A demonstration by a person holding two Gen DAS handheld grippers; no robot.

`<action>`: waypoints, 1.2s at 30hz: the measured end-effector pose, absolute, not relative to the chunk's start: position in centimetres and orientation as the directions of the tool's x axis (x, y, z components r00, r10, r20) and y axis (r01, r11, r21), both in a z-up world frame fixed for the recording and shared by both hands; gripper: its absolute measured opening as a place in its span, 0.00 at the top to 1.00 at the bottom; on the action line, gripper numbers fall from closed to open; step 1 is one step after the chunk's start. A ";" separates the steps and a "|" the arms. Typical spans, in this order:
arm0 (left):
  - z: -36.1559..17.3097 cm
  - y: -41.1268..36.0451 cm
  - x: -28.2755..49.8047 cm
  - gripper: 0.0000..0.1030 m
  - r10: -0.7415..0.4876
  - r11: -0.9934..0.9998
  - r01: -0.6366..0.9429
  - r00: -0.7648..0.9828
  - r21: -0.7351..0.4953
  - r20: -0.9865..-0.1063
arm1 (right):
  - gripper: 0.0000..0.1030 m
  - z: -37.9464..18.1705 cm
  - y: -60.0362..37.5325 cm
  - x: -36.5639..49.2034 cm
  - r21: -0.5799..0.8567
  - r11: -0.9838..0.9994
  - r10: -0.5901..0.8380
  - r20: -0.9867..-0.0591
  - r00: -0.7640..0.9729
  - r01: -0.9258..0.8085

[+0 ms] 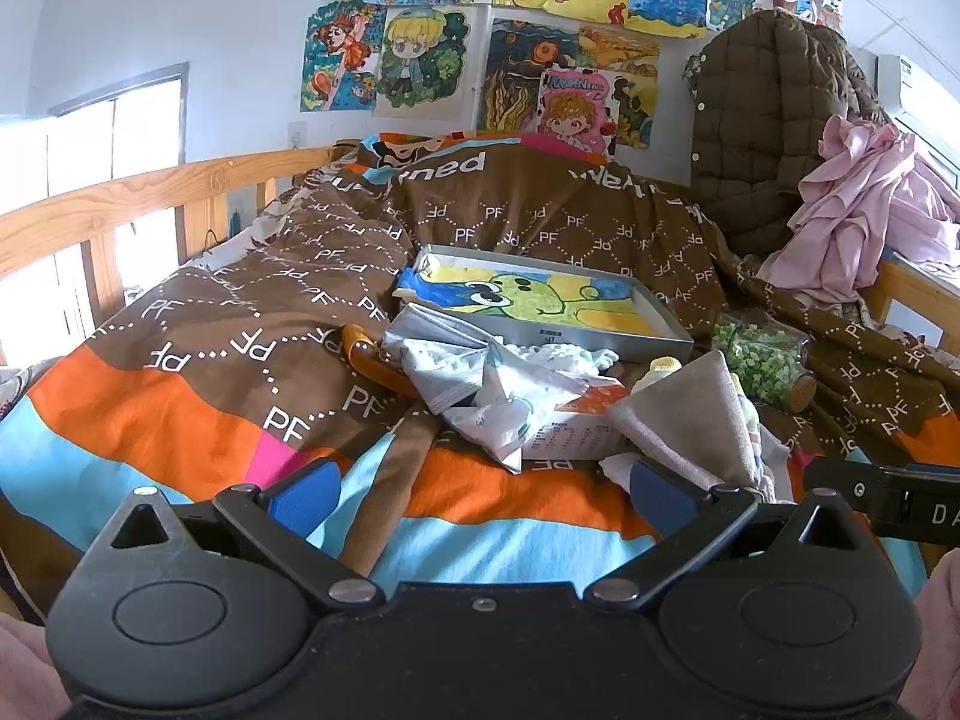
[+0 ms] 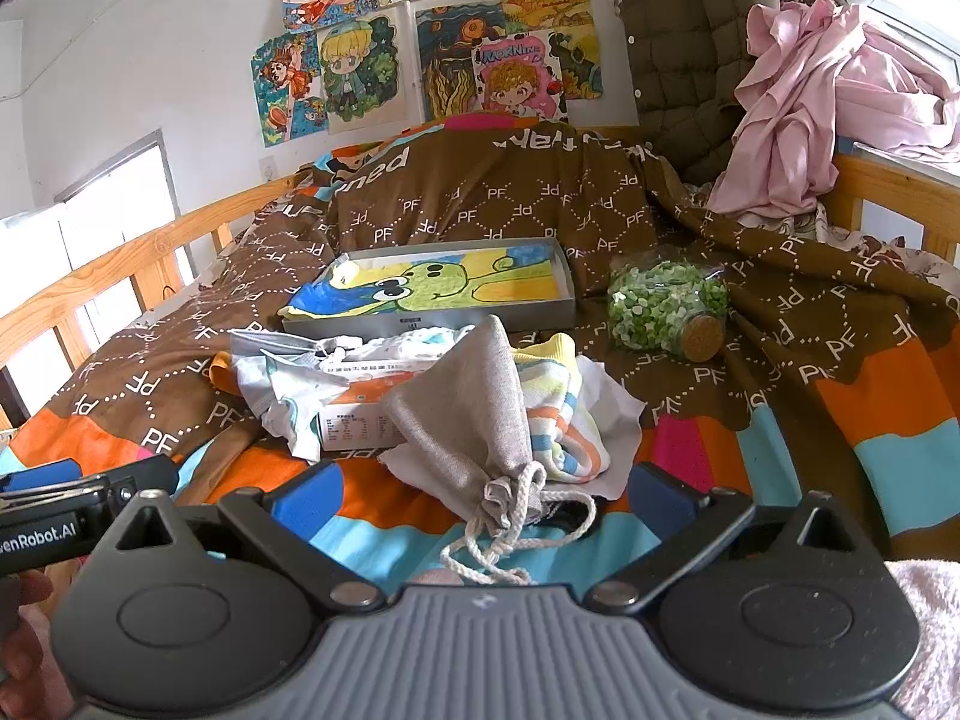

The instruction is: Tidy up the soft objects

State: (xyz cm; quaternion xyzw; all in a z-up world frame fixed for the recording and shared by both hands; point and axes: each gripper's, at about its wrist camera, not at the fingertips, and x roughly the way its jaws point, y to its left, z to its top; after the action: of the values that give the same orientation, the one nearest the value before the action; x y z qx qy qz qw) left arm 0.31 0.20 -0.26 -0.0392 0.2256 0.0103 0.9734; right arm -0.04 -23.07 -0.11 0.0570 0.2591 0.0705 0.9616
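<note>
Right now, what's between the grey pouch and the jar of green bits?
In the right wrist view, a striped cloth on a white cloth lies beside the pouch; then bare blanket up to the jar.

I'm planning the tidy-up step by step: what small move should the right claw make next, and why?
Probably ease the right claw forward and down onto the grey drawstring pouch. Its jaws stand open and empty, and the pouch's tied neck lies between them, nearest of the soft things.

A wooden bed rail [image 1: 150, 192] borders a bright window [image 1: 114, 120] beneath a drawing-covered white wall [image 2: 150, 30].
</note>
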 end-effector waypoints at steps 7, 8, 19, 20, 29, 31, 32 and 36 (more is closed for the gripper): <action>-0.3 0.2 0.3 0.01 0.001 0.997 -0.037 0.897 -0.074 -0.441 | 0.00 -0.1 -23.2 0.0 0.148 0.983 0.167 -0.491 0.855 -0.107; -0.3 0.2 0.4 0.01 0.001 0.997 -0.038 0.897 -0.074 -0.442 | 0.00 -0.1 -23.1 0.0 0.148 0.983 0.167 -0.491 0.855 -0.107; -0.4 0.2 0.3 0.01 0.000 0.996 -0.038 0.896 -0.076 -0.444 | 0.00 -0.1 -23.2 0.0 0.150 0.983 0.168 -0.492 0.854 -0.107; -0.5 0.2 0.3 0.01 0.000 0.996 -0.038 0.896 -0.076 -0.444 | 0.00 -0.1 -23.2 0.0 0.150 0.983 0.168 -0.493 0.854 -0.107; -0.7 0.2 0.3 0.01 -0.001 0.996 -0.038 0.895 -0.077 -0.446 | 0.00 -0.1 -23.2 0.0 0.152 0.983 0.170 -0.493 0.853 -0.108; -0.7 0.2 0.3 0.01 -0.001 0.996 -0.038 0.895 -0.078 -0.446 | 0.00 -0.1 -23.2 0.0 0.152 0.983 0.169 -0.494 0.853 -0.107; -0.7 0.2 0.3 0.01 -0.001 0.996 -0.038 0.895 -0.078 -0.446 | 0.00 -0.1 -23.3 0.0 0.152 0.983 0.170 -0.493 0.853 -0.107; -0.6 0.2 0.3 0.01 -0.001 0.996 -0.038 0.895 -0.078 -0.447 | 0.00 -0.1 -23.3 0.0 0.152 0.982 0.170 -0.494 0.853 -0.108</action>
State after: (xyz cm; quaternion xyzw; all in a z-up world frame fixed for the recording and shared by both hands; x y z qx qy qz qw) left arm 0.32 0.19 -0.65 -0.0425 0.2294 0.0093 0.9724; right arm 0.03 -23.26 -0.11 0.0596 0.2616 0.0722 0.9606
